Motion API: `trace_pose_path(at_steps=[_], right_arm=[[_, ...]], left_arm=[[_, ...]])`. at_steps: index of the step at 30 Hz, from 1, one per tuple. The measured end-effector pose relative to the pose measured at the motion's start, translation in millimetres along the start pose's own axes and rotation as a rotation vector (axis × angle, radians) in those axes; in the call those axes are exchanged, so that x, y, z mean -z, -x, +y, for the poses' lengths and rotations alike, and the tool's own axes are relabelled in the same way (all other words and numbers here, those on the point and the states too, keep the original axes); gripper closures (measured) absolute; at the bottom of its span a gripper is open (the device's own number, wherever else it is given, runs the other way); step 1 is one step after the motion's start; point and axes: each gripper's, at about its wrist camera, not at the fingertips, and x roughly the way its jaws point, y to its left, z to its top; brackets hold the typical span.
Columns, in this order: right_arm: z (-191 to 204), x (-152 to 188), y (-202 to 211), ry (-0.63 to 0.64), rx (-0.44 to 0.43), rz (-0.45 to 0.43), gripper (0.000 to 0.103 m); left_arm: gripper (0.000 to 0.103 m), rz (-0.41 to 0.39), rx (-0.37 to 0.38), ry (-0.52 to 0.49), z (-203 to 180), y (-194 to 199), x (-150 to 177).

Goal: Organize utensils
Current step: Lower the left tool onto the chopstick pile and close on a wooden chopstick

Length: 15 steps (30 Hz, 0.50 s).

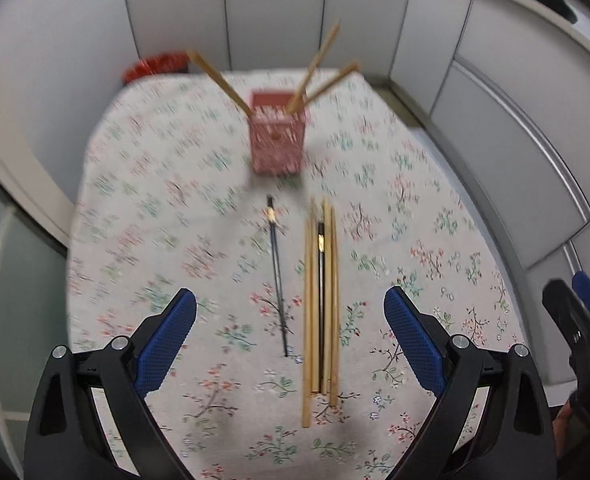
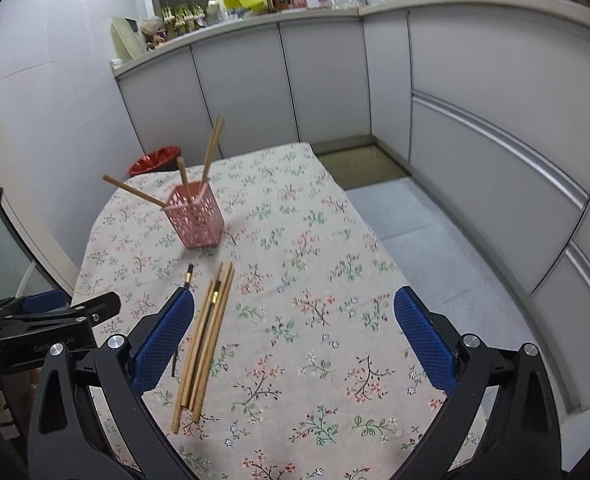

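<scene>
A pink basket (image 1: 277,140) stands upright on the flowered tablecloth (image 1: 167,216), and everything else is placed from it. Three wooden chopsticks (image 1: 315,66) lean out of its top, one to its left and two to its right. On the cloth just in front of the basket lies a bundle of wooden chopsticks (image 1: 321,300) with a black one among them, all pointing toward the basket. A single black chopstick (image 1: 277,276) lies just left of that bundle, apart from it. A red bin (image 2: 155,162) sits beyond the basket, past the table's far edge.

The left gripper (image 1: 291,322) hovers over the loose chopsticks, spread wide and holding nothing. The right gripper (image 2: 295,328) is likewise released and empty, above bare cloth right of the bundle, in front of the basket.
</scene>
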Motion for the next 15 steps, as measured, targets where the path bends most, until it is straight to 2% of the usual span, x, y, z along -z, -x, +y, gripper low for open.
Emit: trace_pose_path(at_steps=[3, 5, 8, 10, 11, 13, 15], right_arm=[[-7.7, 3.4, -11.9, -0.029, -0.007, 0.034, 0.007], [-12.2, 5.1, -18.8, -0.038, -0.008, 0.045, 0.007], [-19.0, 6.2, -25.4, -0.052, -0.011, 0.063, 0.007], [-24.4, 6.3, -29.7, -0.067, -0.013, 0.078, 0.007], [-28.3, 6.6, -33.3, -0.080, -0.016, 0.092, 0.007], [-33.7, 7.2, -37.6, -0.099, -0.020, 0.112, 0.007], [-36.9, 7.3, -40.5, -0.108, -0.023, 0.126, 0.007]], left_arm=[[0.012, 0.075, 0.047, 0.017, 1.5, -26.7, -12.4], [0.017, 0.129, 0.083, 0.042, 3.2, -44.0, -20.7], [0.036, 0.193, 0.159, 0.079, 2.6, -65.3, -31.3], [0.067, 0.218, 0.162, 0.064, -1.2, -78.2, -36.3], [0.075, 0.226, 0.143, 0.044, -5.2, -86.1, -37.0], [0.083, 0.230, 0.104, 0.017, -13.3, -100.2, -34.2], [0.084, 0.240, 0.104, 0.025, -15.5, -112.3, -31.3]])
